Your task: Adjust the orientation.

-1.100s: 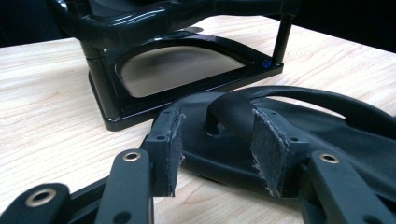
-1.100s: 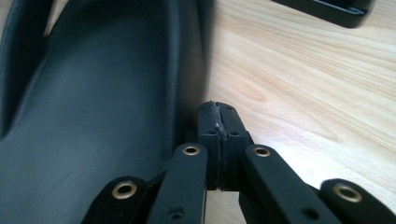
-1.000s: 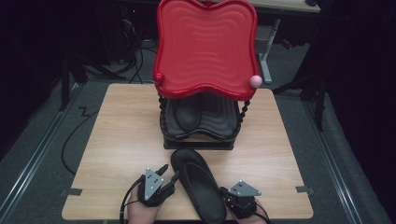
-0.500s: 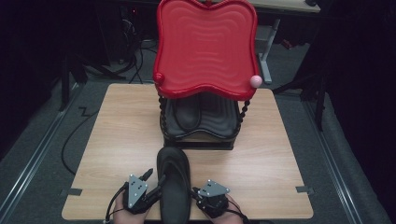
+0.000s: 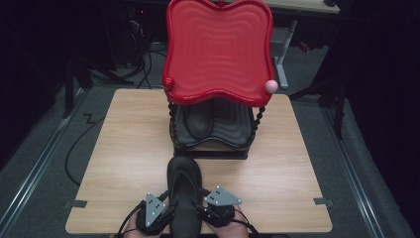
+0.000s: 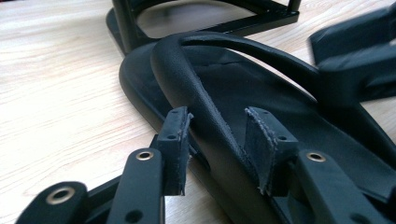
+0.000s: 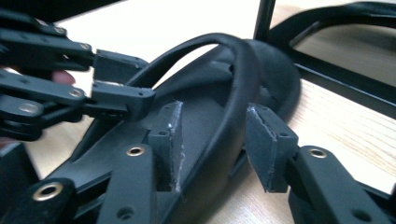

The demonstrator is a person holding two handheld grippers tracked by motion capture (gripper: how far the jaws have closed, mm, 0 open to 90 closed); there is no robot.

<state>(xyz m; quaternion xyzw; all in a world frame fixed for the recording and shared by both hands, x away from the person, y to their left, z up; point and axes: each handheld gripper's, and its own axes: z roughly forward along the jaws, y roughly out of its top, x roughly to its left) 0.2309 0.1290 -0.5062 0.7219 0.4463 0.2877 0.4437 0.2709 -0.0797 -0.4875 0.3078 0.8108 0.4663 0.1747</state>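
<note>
High view: black rubber flip-flop sandal [image 5: 183,191] at 6 o'clock on the pale wood-grain counter [image 5: 124,148], toe toward the black rack under the red wavy tray [image 5: 218,49]; grey carpet and cables around.

Left gripper view: left tongs [image 6: 217,140] just been closing, straddling one strap, not yet pinching (could slip off).

Right gripper view: right tongs [image 7: 212,144] just been opening, released around the other strap; sandal may skid.

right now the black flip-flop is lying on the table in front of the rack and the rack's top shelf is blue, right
Not quite. The black flip-flop does lie on the table in front of the rack, but the rack's top shelf is red, not blue. The high view shows it plainly.
</note>
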